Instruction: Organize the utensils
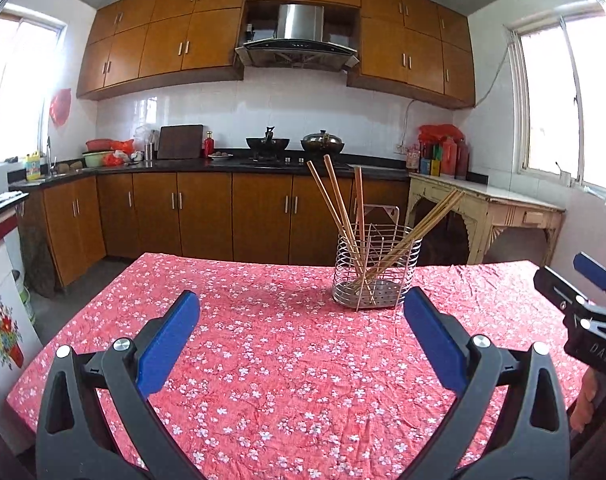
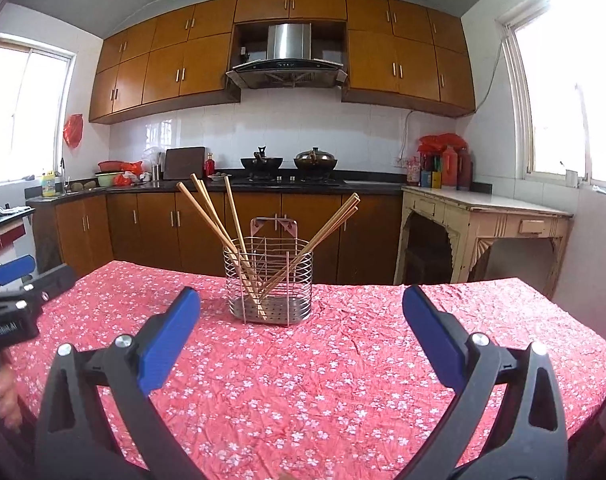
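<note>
wooden chopsticks (image 2: 239,236) stand splayed in the wire holder (image 2: 269,280) mid-desk (image 2: 343,360), so sorting looks finished or unstarted, with the left gripper (image 1: 302,320) and right gripper (image 2: 302,316) both spread wide and empty, hovering short of it; next likely means reaching forward to pinch one stick.

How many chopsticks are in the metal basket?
6 chopsticks, as far as I can see. Three lean left in the metal basket, and three lean right, bunched together. Another could hide in that tight bunch.
</note>
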A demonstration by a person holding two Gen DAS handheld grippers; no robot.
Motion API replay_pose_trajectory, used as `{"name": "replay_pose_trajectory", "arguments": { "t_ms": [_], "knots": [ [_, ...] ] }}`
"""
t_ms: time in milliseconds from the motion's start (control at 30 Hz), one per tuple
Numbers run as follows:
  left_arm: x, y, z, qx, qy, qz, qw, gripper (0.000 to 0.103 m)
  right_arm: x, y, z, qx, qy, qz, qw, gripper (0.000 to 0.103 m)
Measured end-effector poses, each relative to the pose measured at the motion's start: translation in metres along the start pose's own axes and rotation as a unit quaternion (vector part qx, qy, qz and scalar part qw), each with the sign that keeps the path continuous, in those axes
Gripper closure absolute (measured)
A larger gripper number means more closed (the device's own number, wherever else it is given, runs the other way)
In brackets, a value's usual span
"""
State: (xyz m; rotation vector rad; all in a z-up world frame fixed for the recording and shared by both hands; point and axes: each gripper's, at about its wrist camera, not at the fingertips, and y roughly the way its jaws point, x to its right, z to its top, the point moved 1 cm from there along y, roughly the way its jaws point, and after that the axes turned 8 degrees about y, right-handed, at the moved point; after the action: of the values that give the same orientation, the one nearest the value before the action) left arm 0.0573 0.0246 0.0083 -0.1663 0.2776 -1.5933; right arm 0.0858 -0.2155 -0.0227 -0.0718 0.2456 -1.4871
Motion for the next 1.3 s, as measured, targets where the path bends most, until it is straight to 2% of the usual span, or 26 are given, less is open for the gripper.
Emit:
{"name": "replay_pose_trajectory", "arguments": {
  "t_ms": [567,1300],
  "knots": [
    [0.004,-0.007,-0.002,0.025,0.003,0.000,0.9997,0.002,0.006,-0.006,0.001,0.017,0.002,0.006,1.000,0.004],
    [0.011,-0.005,0.000,0.022,0.008,-0.002,0.9997,0.002,0.015,-0.005,0.000,0.010,0.010,0.012,1.000,0.004]
  ]
}}
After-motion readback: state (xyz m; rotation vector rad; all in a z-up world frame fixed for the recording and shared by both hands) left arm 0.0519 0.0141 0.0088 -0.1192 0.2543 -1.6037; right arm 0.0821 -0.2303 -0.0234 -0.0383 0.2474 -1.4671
